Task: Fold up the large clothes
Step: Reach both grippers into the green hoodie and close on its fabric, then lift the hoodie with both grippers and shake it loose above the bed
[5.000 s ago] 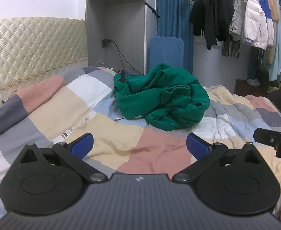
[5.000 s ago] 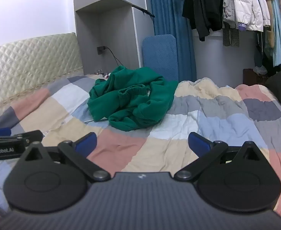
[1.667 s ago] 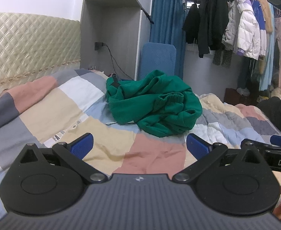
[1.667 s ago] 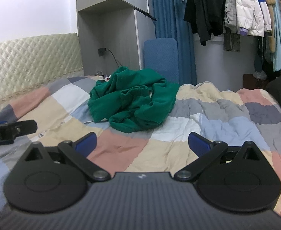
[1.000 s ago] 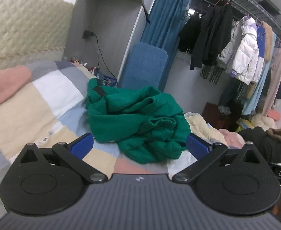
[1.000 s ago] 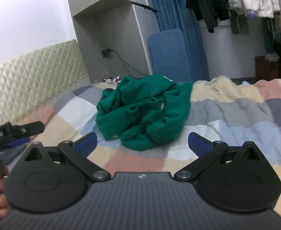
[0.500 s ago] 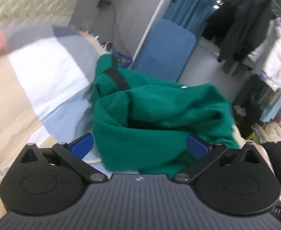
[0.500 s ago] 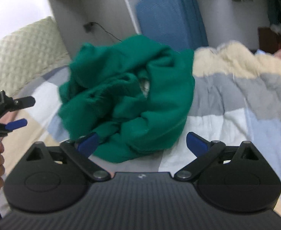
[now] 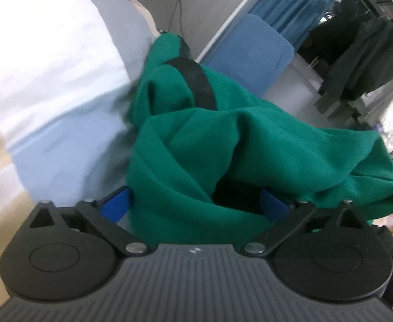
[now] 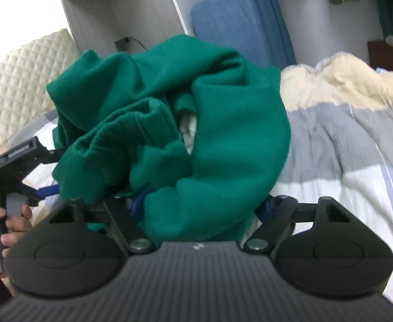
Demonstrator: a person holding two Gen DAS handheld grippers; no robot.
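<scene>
Both grippers are right up against the green sweatshirt (image 9: 223, 145) now, which sits in a crumpled heap on the patchwork quilt (image 10: 344, 139) of the bed. In the left wrist view the left gripper (image 9: 195, 205) has its blue fingers (image 9: 116, 205) set wide and closing, with a thick fold of green cloth filling the space between them; the left finger sits at the fabric's edge, the right one is half buried in a dark hollow of the cloth, and no pinch is made yet. A black strap (image 9: 193, 76) runs across the heap toward the upper middle of that frame. Over in the right wrist view, the right gripper (image 10: 202, 204) is closing too, its fingers (image 10: 266, 206) mostly hidden under a fat roll of green cloth hanging between them; whether they press on it I cannot tell. At the left edge of that frame a hand (image 10: 11, 220) grips the handle of the other gripper. Behind, a blue padded board (image 10: 236, 24) leans by the blue curtain (image 9: 301, 2).
</scene>
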